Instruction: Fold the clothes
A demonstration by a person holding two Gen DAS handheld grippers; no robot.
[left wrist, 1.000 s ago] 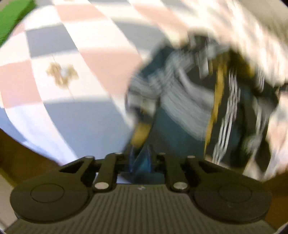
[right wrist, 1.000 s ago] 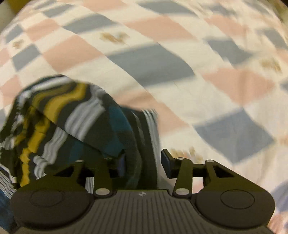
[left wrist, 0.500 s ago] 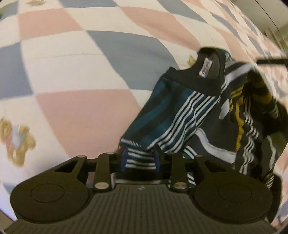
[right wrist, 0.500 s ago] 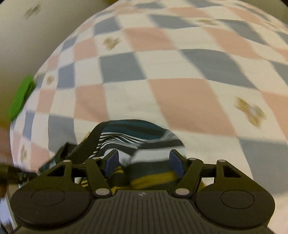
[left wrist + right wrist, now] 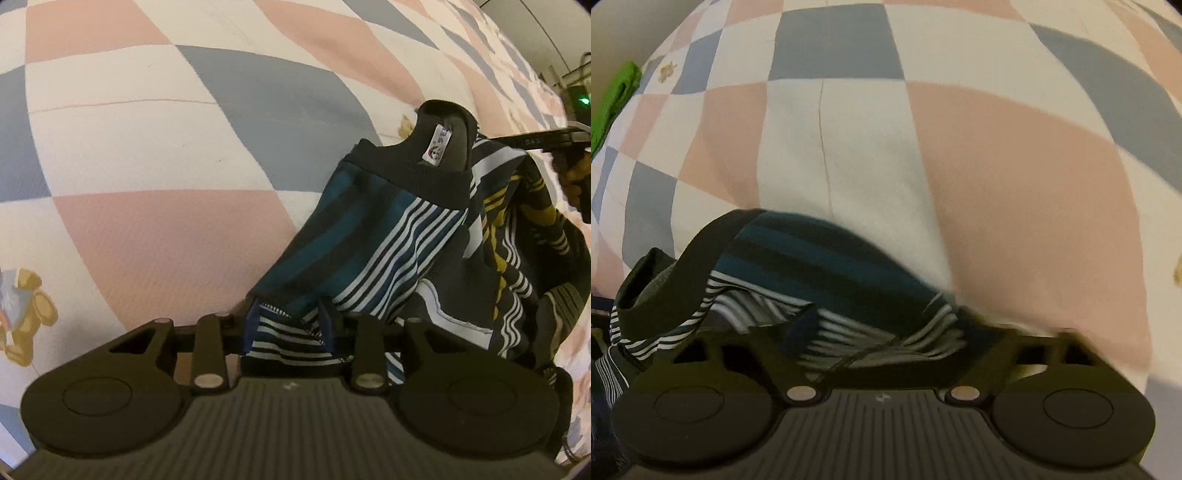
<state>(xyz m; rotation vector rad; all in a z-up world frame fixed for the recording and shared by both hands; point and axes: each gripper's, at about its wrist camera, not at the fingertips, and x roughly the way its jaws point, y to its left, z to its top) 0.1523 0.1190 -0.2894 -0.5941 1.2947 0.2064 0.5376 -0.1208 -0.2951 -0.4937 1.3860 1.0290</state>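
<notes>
A dark striped shirt (image 5: 388, 236) in teal, white and mustard hangs above the checked bedspread (image 5: 166, 147), its black collar and label up. My left gripper (image 5: 290, 325) is shut on its striped shoulder edge. In the right wrist view the same shirt (image 5: 827, 269) drapes over my right gripper (image 5: 886, 343), whose fingers are spread wide with cloth between them; that view is blurred. The right gripper also shows at the far right of the left wrist view (image 5: 554, 142), up by the shirt's other shoulder.
The bedspread (image 5: 997, 166) has pink, grey and white squares with small teddy-bear prints (image 5: 29, 310). A folded green garment (image 5: 613, 99) lies at the bed's far left edge. Furniture with a green light (image 5: 581, 99) stands beyond the bed.
The shirt has been lifted off the bed and turned collar-up. My left gripper has gone from pinched tight to holding a thicker fold. My right gripper has moved down closer to the bedspread.
</notes>
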